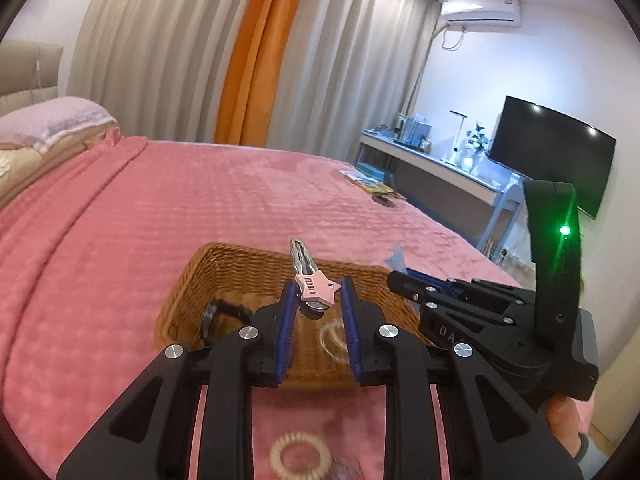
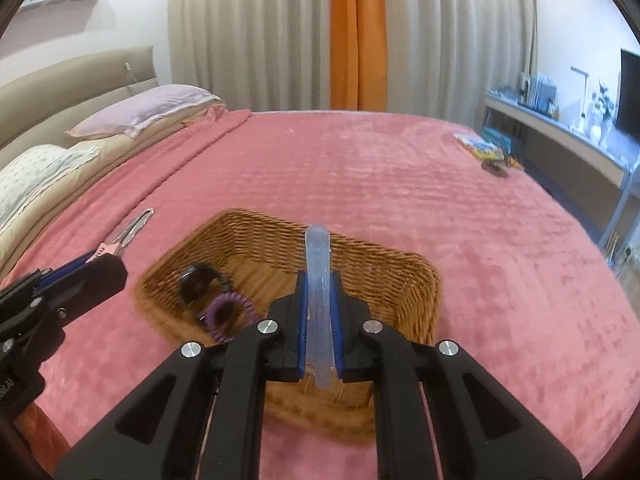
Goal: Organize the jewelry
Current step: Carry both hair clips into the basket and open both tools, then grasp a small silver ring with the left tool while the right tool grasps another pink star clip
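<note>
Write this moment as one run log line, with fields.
left tongs: hold pink clip | right tongs: hold clear clip | both over basket | basket: black band, purple coil

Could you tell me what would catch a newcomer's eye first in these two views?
Probably the wicker basket on the pink bedspread, right ahead of both grippers. Above it, the left hand-held gripper pinches a pink-handled metal hair clip, and the right hand-held gripper clamps a translucent bluish clip.
</note>
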Tool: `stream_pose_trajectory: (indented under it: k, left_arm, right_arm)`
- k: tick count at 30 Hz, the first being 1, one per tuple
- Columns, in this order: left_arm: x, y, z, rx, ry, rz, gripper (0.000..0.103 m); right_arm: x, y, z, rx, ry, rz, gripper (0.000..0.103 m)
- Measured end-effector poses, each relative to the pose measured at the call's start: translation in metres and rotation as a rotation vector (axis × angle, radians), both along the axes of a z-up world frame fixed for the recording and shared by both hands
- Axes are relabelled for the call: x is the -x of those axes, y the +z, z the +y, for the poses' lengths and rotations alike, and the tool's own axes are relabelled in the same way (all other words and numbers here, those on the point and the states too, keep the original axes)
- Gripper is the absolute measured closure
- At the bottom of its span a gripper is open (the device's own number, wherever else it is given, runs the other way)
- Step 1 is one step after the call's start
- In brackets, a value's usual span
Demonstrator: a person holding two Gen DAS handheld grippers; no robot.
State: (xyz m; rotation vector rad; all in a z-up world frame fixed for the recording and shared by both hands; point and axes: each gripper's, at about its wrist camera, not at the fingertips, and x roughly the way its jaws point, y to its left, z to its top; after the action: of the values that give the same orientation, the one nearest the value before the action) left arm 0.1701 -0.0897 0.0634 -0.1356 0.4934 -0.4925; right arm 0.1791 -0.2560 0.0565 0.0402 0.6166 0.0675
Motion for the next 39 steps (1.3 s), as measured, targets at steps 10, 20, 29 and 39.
stream_pose_trajectory:
  k: [10,20,29,39]
  left_arm:
    - [-0.047,-0.057,-0.015,-0.004,-0.02,0.116,0.082]
    - [-0.042,-0.056,0.001,0.03,-0.012,0.129,0.062]
    - [0.018,-0.017,0.048,0.123,-0.015,0.077,0.059]
    - [0.09,-0.058,0.12,0.085,0.118,0.181,0.059]
  right_arm:
    - [-0.053,-0.056,-0.014,-0.075,0.003,0.151,0.094]
    - [-0.047,-0.061,-0.022,-0.13,0.007,0.169,0.06]
    - [0.024,-0.015,-0.014,-0.104,0.032,0.046,0.058]
    - [0.121,-0.047,0.014,-0.025,0.052,0.076,0.058]
